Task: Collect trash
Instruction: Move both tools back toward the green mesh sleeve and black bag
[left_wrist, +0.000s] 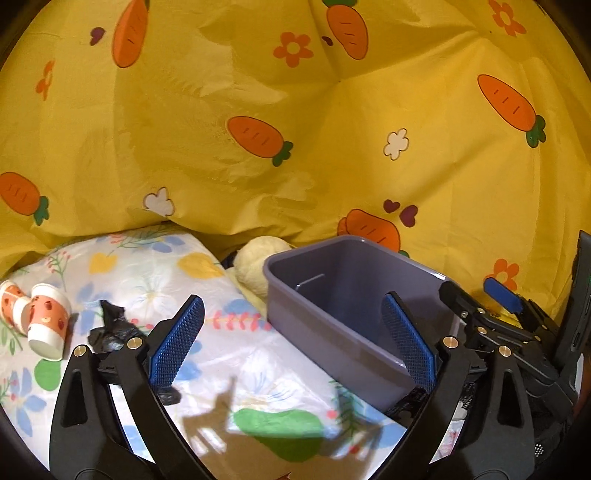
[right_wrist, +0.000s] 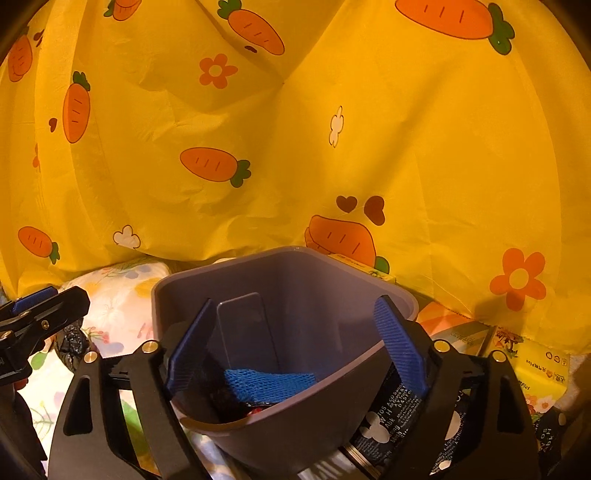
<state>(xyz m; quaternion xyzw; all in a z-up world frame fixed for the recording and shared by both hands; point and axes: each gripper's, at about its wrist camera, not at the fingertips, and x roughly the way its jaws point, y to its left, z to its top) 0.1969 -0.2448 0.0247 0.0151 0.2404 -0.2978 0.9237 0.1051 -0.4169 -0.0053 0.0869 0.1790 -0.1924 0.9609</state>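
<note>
A grey-purple bin (left_wrist: 317, 332) stands on the flowered sheet. My left gripper (left_wrist: 295, 343) is open, its left pad (left_wrist: 177, 343) over the sheet and its right pad (left_wrist: 410, 347) at the bin's near wall. Two paper cups (left_wrist: 46, 321) lie tipped at the left, beside a crumpled black bag (left_wrist: 110, 328). In the right wrist view my right gripper (right_wrist: 295, 349) is open astride the bin (right_wrist: 303, 432), one finger inside and one outside the right rim. A blue mesh-textured piece (right_wrist: 269, 380) lies in the bin with dark scraps.
A yellow carrot-print cloth (left_wrist: 295, 129) hangs close behind everything. A cream plush lump (left_wrist: 255, 262) sits behind the bin. A black printed can (right_wrist: 388, 421) lies under the right gripper, and a yellow tissue pack (right_wrist: 535, 369) lies to its right. More black plastic (right_wrist: 72, 343) rests at the left.
</note>
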